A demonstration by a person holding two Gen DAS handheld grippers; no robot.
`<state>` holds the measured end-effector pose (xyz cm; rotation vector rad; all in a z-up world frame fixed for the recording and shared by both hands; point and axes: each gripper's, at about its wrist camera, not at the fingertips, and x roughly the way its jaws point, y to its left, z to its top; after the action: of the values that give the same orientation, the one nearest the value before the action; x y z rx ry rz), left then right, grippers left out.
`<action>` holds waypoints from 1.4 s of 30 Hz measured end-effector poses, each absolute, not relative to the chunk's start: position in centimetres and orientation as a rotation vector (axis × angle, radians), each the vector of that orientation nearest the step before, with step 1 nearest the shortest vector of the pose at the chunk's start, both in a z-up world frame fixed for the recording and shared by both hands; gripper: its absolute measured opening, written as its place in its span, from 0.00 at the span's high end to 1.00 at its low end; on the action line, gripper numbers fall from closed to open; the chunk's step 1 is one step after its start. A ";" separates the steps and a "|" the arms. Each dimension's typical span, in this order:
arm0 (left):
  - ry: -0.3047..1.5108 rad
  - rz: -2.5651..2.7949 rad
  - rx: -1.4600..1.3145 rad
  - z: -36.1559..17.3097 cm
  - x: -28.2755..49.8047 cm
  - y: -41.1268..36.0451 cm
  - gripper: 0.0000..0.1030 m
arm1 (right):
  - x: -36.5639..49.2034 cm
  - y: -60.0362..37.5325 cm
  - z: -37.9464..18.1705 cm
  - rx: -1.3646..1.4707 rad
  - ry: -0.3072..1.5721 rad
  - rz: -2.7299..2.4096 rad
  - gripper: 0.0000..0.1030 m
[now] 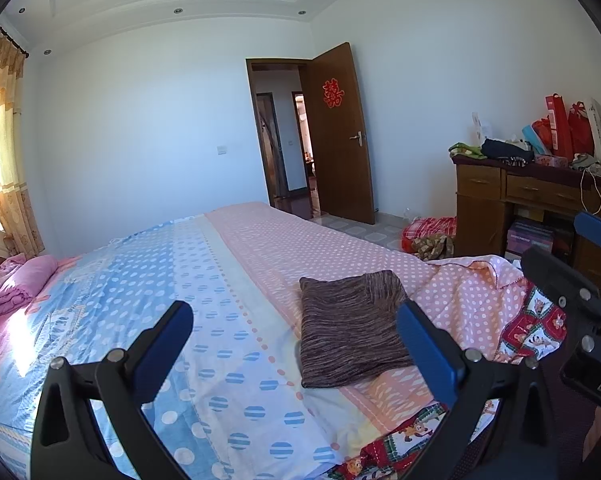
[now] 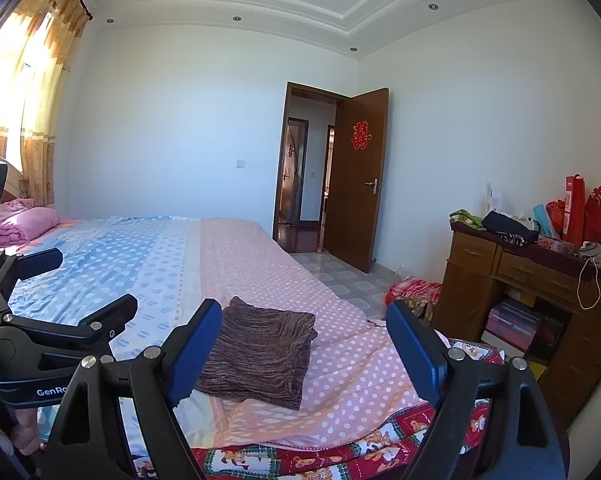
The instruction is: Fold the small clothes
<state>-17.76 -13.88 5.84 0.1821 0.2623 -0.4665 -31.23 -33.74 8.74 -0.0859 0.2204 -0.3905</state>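
Left wrist view: the left claw stands wide open with nothing between its blue pads. The folded brown garment lies flat on the bed, on the pink dotted half of the cover just beside the seam with the blue half. The claw's right finger overlaps the garment's right edge in the picture; whether it touches the cloth cannot be determined. Right of the garment, the right claw is cut off by the frame edge, and only one blue pad shows. A red cartoon-print blanket lies right of the garment, partly hidden behind both claws.

Right wrist view: the right claw is likewise spread wide and holds nothing. The folded brown garment lies between its fingers in the picture, its left edge hidden behind the left finger. Left of the garment, the left claw appears from the side, spread open, its body cut off by the frame. The wooden bench stands well right of the garment; the items piled on it are too small to identify.
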 end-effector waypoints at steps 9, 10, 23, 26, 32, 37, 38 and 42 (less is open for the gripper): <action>0.281 -0.470 0.187 5.7 -17.5 -13.7 0.00 | -31.1 -34.0 8.6 -0.080 0.231 -0.391 0.18; 0.283 -0.471 0.186 5.7 -17.5 -13.7 0.00 | -31.0 -34.0 8.6 -0.079 0.232 -0.391 0.18; 0.282 -0.469 0.187 5.6 -17.3 -13.5 0.00 | -30.9 -34.1 8.6 -0.076 0.235 -0.390 0.18; 0.284 -0.470 0.186 5.6 -17.3 -13.5 0.00 | -30.9 -34.2 8.6 -0.077 0.234 -0.390 0.18; 0.282 -0.471 0.187 5.6 -17.3 -13.5 0.00 | -30.9 -34.2 8.5 -0.074 0.234 -0.390 0.18; 0.287 -0.463 0.186 5.3 -17.0 -13.4 0.00 | -31.0 -34.1 8.4 -0.073 0.233 -0.393 0.18; 0.292 -0.466 0.186 5.2 -16.9 -13.4 0.00 | -31.0 -34.1 8.4 -0.073 0.233 -0.394 0.18; 0.297 -0.455 0.192 5.0 -16.8 -13.4 0.00 | -31.0 -34.1 8.4 -0.074 0.236 -0.394 0.18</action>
<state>-16.77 -13.41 5.02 0.1919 0.2969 -0.4555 -31.01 -34.08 8.40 -0.0741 0.2361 -0.3943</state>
